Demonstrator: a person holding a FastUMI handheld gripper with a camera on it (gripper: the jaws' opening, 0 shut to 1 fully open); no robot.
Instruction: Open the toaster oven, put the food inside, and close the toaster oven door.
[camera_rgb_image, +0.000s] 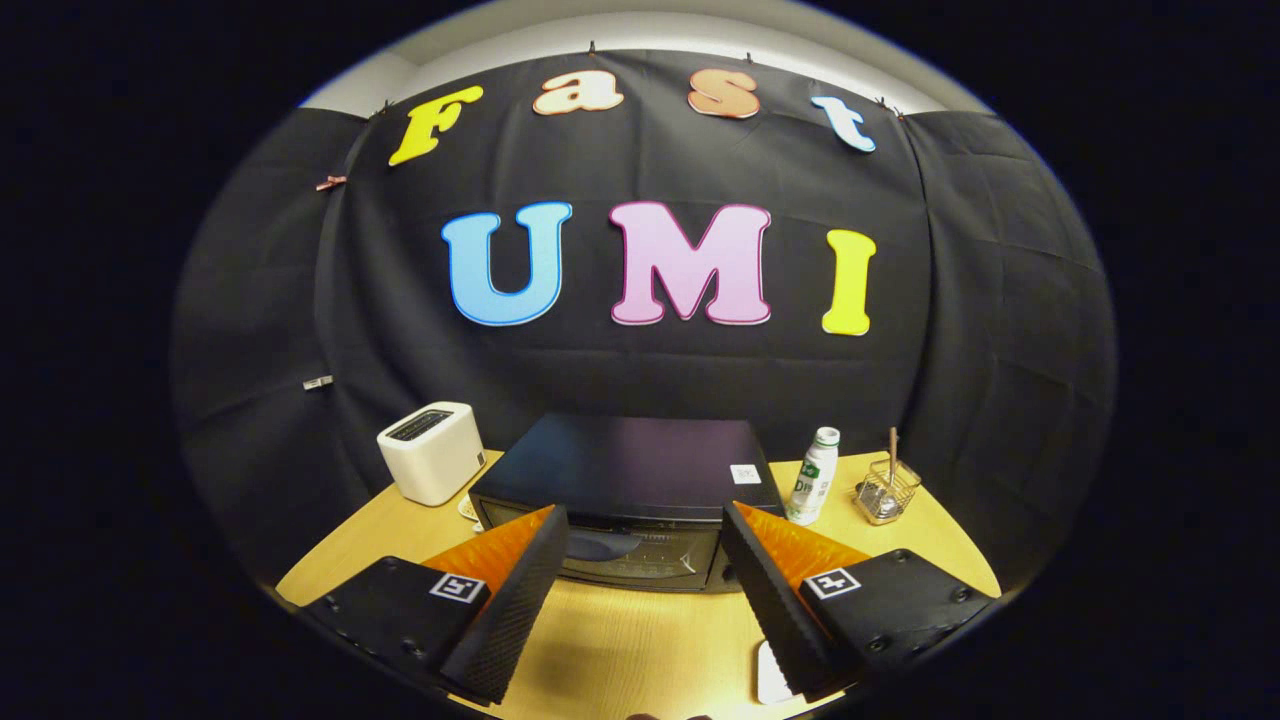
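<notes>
gripper: the gripper (645, 580) hangs above the wooden table (640, 650), fingers spread wide apart and grasping nothing, both tips pointing at the toaster oven.
toaster oven: the black toaster oven (625, 500) sits at the middle of the table, just beyond the fingertips, its glass door (640, 555) closed and facing the gripper.
left of the toaster oven: a white pop-up toaster (432, 452) stands close by its back corner, against the black cloth wall.
right of the toaster oven: a white bottle with a green label (815, 477) stands upright just beside it; further right, a small wire basket (885, 490) holds a thin stick.
nearer than the toaster oven: a white object (768, 675) shows partly under the right finger; i cannot tell what it is.
</notes>
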